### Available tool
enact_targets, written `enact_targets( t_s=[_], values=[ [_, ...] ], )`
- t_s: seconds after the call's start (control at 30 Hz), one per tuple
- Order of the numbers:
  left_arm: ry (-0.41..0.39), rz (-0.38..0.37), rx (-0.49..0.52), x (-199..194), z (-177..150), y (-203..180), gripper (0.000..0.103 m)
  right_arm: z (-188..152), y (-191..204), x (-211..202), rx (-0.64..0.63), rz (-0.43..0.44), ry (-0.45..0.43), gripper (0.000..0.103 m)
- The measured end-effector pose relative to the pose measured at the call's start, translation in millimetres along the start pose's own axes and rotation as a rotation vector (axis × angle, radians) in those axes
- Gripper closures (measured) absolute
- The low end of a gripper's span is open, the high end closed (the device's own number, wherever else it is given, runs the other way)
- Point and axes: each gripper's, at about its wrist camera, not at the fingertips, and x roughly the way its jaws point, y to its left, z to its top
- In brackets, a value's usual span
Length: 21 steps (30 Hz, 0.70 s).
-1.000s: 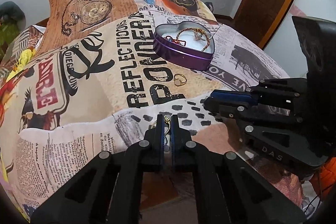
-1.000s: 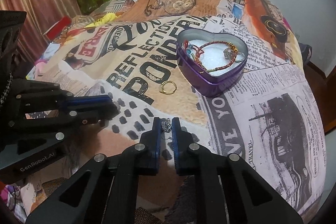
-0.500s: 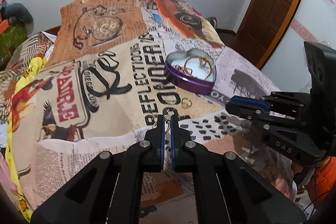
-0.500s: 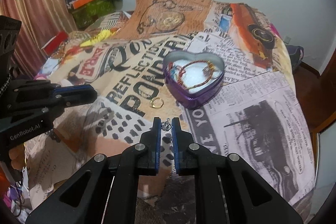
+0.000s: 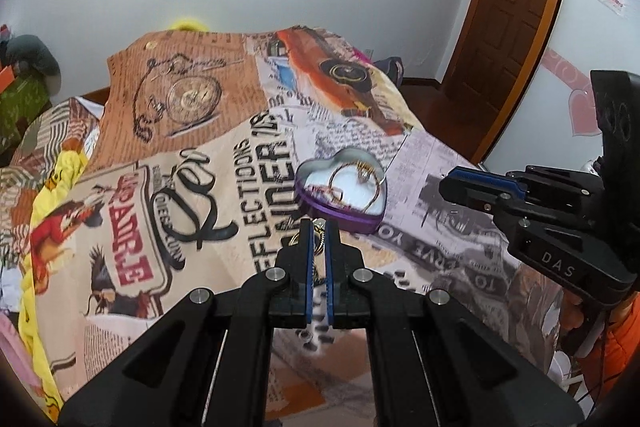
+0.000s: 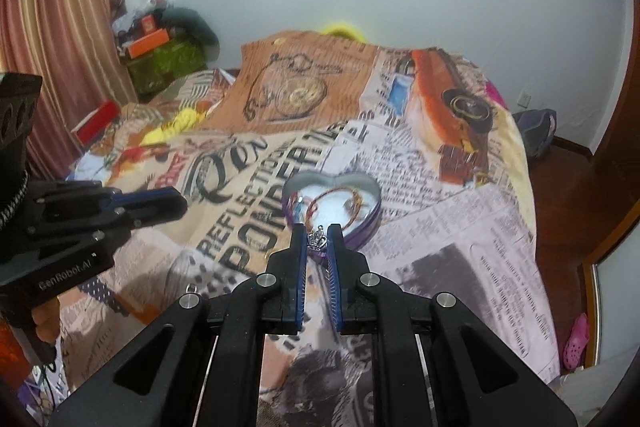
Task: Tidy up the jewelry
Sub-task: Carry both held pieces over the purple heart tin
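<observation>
Landmark: purple heart tin (image 6: 362, 223), lid off, bangle (image 6: 334, 205) inside

Right gripper (image 6: 318, 241): fingers pinched on small silver crown charm (image 6: 316, 239), held above bedspread (image 6: 460, 227), tin dead ahead, just past fingertips

Left gripper (image 5: 318, 233): fingers nearly together, clamped on gold ring (image 5: 318, 229); tin ahead, slightly right

Judgement: both about equally near tin; short forward carry, then release over tin

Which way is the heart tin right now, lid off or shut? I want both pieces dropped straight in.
Open: the purple heart tin shows its pale inside, with a bangle lying in it. No lid is visible.
</observation>
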Motion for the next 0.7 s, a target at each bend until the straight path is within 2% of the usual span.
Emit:
enact_targets(
  t_s=[0.5,0.7],
  values=[
    [-0.045,-0.028,0.022,23.8,40.6,-8.9,0.100,29.6,-13.8,4.5,0.016,-0.004,-0.071,0.094],
    [-0.040,-0.031,0.028,40.6,50.1,-8.4,0.100,32.6,-15.9,15.4,0.009,0.004,-0.065,0.094]
  ],
)
